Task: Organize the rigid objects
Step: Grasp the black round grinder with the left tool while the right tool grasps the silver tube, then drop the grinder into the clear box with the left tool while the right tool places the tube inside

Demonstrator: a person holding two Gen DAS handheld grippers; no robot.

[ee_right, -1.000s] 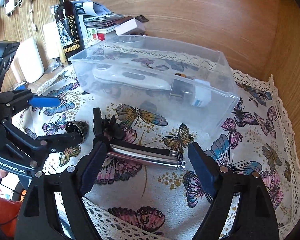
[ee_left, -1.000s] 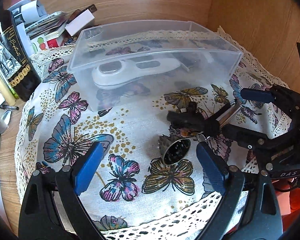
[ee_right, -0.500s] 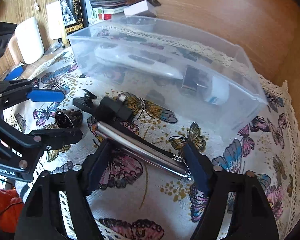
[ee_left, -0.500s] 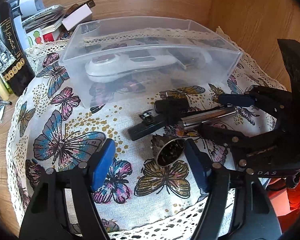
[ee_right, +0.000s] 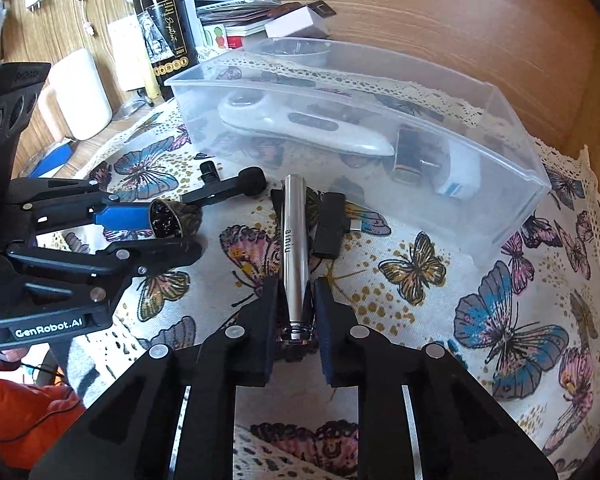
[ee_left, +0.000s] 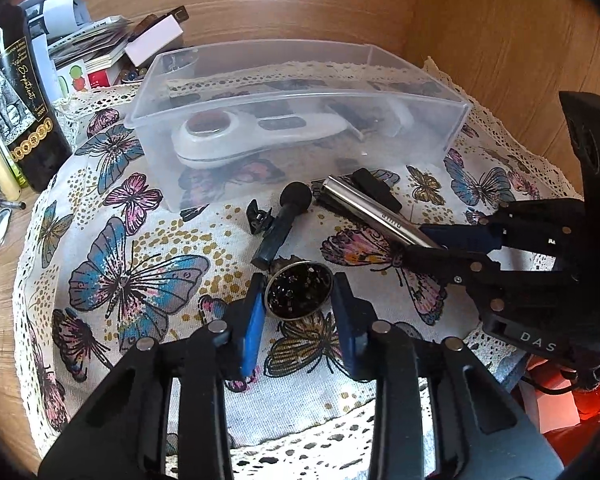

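Observation:
My left gripper [ee_left: 299, 309] is shut on a small round metal cup [ee_left: 299, 295] with dark bits inside; it also shows in the right wrist view [ee_right: 165, 219]. My right gripper [ee_right: 296, 308] is shut on a silver metal tube [ee_right: 295, 240], which also shows in the left wrist view [ee_left: 374, 213]. A black rod with a ball end [ee_left: 285, 220] and a black block [ee_right: 330, 224] lie on the butterfly cloth between them. A clear plastic bin [ee_left: 452, 120] behind holds a white device [ee_left: 256, 136].
A wine bottle [ee_right: 164, 24], a white mug [ee_right: 80, 92] and stacked papers and boxes [ee_left: 108, 56] stand at the left and back. Wooden walls [ee_left: 500, 40] close the back and right. A small black clip [ee_left: 258, 216] lies near the bin.
Both grippers have closed: the left onto the metal cup, the right onto the silver tube. The tube has swung round, and the black rod now lies apart from it.

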